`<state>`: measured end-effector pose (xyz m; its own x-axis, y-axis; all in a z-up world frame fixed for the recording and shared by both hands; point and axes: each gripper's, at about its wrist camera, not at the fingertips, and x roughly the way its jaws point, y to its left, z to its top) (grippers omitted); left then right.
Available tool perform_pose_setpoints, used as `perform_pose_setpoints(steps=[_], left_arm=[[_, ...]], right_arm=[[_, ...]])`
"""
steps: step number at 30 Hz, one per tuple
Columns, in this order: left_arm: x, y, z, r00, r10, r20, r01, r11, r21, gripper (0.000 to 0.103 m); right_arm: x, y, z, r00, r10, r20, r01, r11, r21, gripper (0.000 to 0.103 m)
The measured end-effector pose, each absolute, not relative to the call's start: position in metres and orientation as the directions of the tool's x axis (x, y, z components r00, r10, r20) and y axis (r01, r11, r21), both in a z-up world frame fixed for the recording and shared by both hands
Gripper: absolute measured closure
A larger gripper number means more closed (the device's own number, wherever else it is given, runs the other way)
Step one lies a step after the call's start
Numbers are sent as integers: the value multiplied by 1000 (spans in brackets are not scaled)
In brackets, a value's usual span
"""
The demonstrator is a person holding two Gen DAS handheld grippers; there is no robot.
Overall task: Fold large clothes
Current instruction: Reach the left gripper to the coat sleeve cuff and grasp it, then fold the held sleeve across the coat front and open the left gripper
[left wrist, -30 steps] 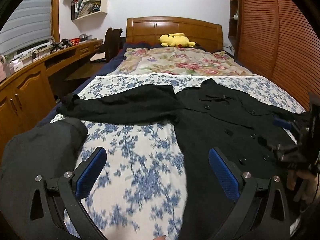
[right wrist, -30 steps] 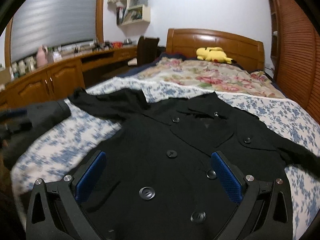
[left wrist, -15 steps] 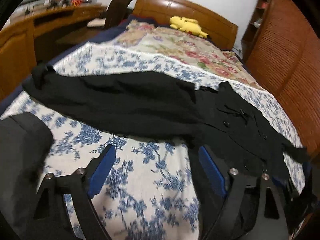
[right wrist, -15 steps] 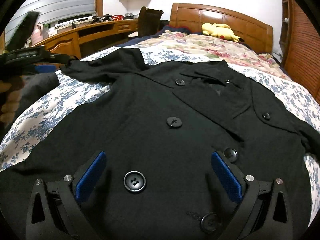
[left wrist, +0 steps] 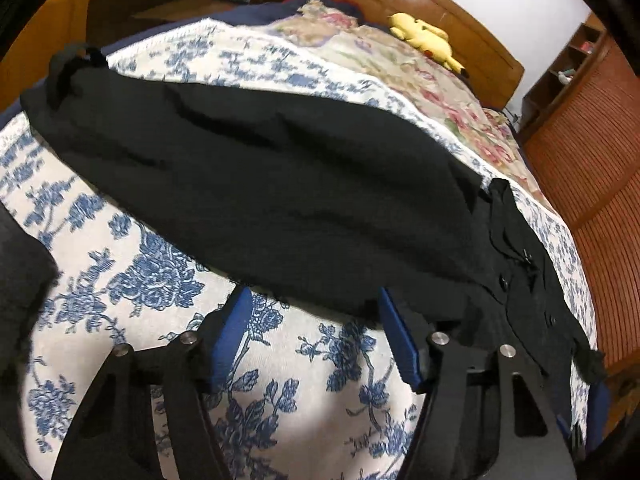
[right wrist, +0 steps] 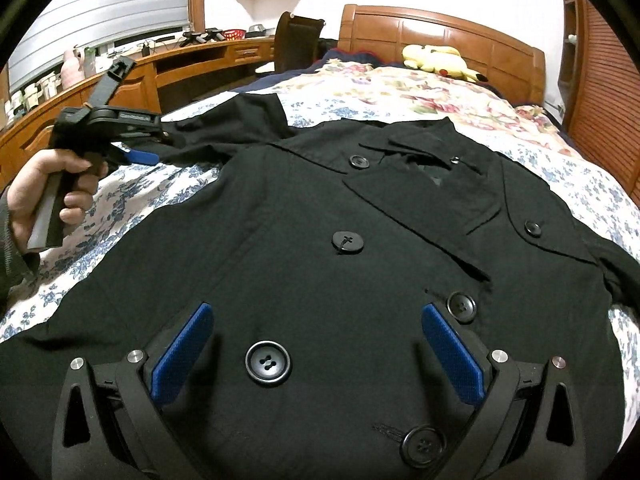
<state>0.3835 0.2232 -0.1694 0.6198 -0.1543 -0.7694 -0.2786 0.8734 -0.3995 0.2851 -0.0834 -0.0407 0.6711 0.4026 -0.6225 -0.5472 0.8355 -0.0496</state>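
Spread flat across the blue-flowered bedspread [left wrist: 160,292], the black coat [right wrist: 320,208] lies front up with its buttons showing, collar toward the wooden headboard [right wrist: 440,28] and one sleeve [left wrist: 248,168] stretched out sideways toward the desk side of the room. The left gripper [left wrist: 316,320] points down at the lower edge of that sleeve; its blue pads [left wrist: 230,332] are narrowing toward each other, the sleeve's hem lies just at their tips, and only bedspread shows in the gap (the cloth is not pinched). A hand [right wrist: 44,196] grips this tool's handle, seen from the right wrist camera. The right gripper [right wrist: 316,344] hovers over the coat's front with its jaws spread wide, a large button [right wrist: 267,363] between them and nothing gripped. A yellow plush toy [right wrist: 438,60] rests by the headboard on a floral quilt [right wrist: 400,88].
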Motion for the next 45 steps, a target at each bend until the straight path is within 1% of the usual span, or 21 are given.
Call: perform_pose_setpoints(steps=[2, 3, 4, 5, 6, 7, 8, 9, 11, 13, 15, 19, 25, 30, 33, 35, 37, 38, 39, 42, 45], left_arm=[[387, 223, -172, 618, -162, -769, -284, 867, -410, 38], [389, 223, -171, 619, -159, -769, -283, 868, -408, 41], [391, 223, -170, 622, -155, -767, -281, 871, -404, 48], [392, 223, -169, 623, -148, -768, -284, 872, -399, 50], [394, 225, -170, 623, -148, -768, -284, 872, -399, 56], [397, 226, -169, 622, -147, -769, -285, 872, -398, 66], [400, 227, -170, 617, -145, -773, -288, 873, -393, 73], [401, 228, -170, 618, -140, -774, -293, 872, -392, 95], [404, 228, -167, 619, -139, -773, -284, 878, -386, 99], [403, 218, -157, 623, -100, -776, -265, 906, -330, 101], [399, 203, -141, 635, -74, -769, -235, 930, -283, 102], [394, 172, -107, 653, -70, -754, -172, 956, -237, 102], [375, 104, -59, 666, -109, -738, -30, 985, -172, 102], [358, 59, -48, 649, -145, -747, 62, 989, -138, 102], [349, 52, -56, 627, -128, -768, 69, 992, -109, 101], [344, 58, -59, 622, -136, -771, 76, 991, -114, 95], [337, 62, -59, 632, -124, -765, 67, 992, -105, 79], [333, 63, -58, 643, -113, -757, 63, 993, -95, 76], [330, 69, -56, 654, -109, -749, 61, 994, -91, 68], [324, 91, -57, 663, -112, -740, 42, 993, -112, 62], [327, 119, -67, 659, -70, -749, -2, 995, -95, 61]], right_arm=[[287, -82, -41, 671, 403, -623, -548, 835, -49, 0], [287, -82, -41, 671, 403, -622, -548, 835, -49, 0], [287, -82, -41, 671, 403, -622, -548, 835, -49, 0], [287, -82, -41, 671, 403, -622, -547, 835, -49, 0], [287, -82, -41, 671, 403, -622, -548, 835, -49, 0], [287, -82, -41, 671, 404, -622, -548, 835, -49, 0], [287, -82, -41, 671, 403, -622, -547, 835, -49, 0], [287, -82, -41, 672, 404, -621, -547, 836, -49, 0], [287, -82, -41, 673, 404, -620, -548, 835, -50, 0], [286, -82, -42, 673, 404, -620, -548, 835, -50, 0], [286, -83, -41, 674, 407, -616, -547, 836, -47, 0], [285, -87, -39, 679, 414, -606, -542, 840, -32, 0], [285, -98, -26, 693, 408, -594, -525, 851, -28, 0], [283, -114, -5, 716, 433, -548, -514, 858, 6, 0], [282, -118, -2, 733, 432, -525, -504, 864, 7, 0], [282, -117, -4, 736, 430, -522, -499, 866, 9, 0], [284, -113, -7, 734, 428, -527, -499, 867, 9, 0], [284, -111, -10, 733, 426, -531, -500, 866, 5, 0], [283, -109, -12, 733, 423, -533, -501, 866, -2, 0], [281, -104, -17, 733, 415, -538, -505, 863, -22, 0], [281, -95, -25, 730, 406, -550, -510, 859, -44, 0]])
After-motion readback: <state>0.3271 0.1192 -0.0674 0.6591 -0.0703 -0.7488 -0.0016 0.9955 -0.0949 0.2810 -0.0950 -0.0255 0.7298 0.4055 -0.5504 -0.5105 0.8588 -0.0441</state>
